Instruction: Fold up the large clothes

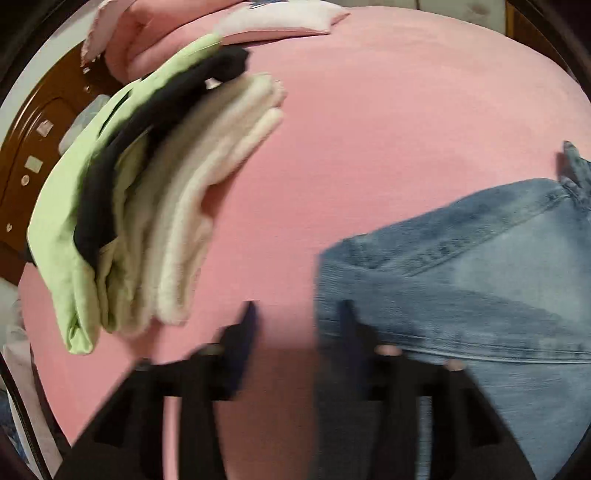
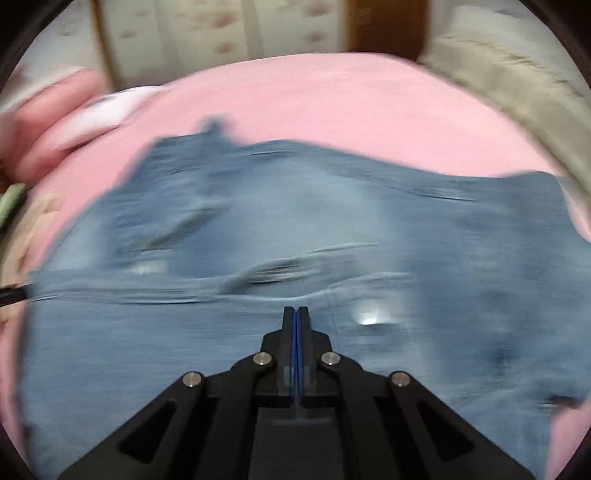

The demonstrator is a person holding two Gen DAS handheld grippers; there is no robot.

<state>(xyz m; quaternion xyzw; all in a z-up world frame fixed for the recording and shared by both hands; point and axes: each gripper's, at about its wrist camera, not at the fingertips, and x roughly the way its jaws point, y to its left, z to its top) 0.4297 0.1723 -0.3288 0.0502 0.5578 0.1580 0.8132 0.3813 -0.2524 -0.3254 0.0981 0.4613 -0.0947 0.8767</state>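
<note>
Light blue jeans (image 2: 295, 229) lie spread on a pink bed sheet (image 2: 332, 99). In the right wrist view my right gripper (image 2: 296, 314) is shut, its fingers pressed together with nothing seen between them, just above the denim. In the left wrist view my left gripper (image 1: 297, 314) is open over the left edge of the jeans (image 1: 461, 266). One of its fingers (image 1: 247, 325) is over the sheet (image 1: 369, 110); the other is over the denim. Both views are motion-blurred.
A stack of folded clothes (image 1: 140, 206), green, black and cream, lies on the bed to the left. Pink pillows (image 1: 155, 33) sit at the head. A wooden headboard (image 1: 33, 140) stands beyond. A beige cloth (image 2: 517, 85) lies at the right edge.
</note>
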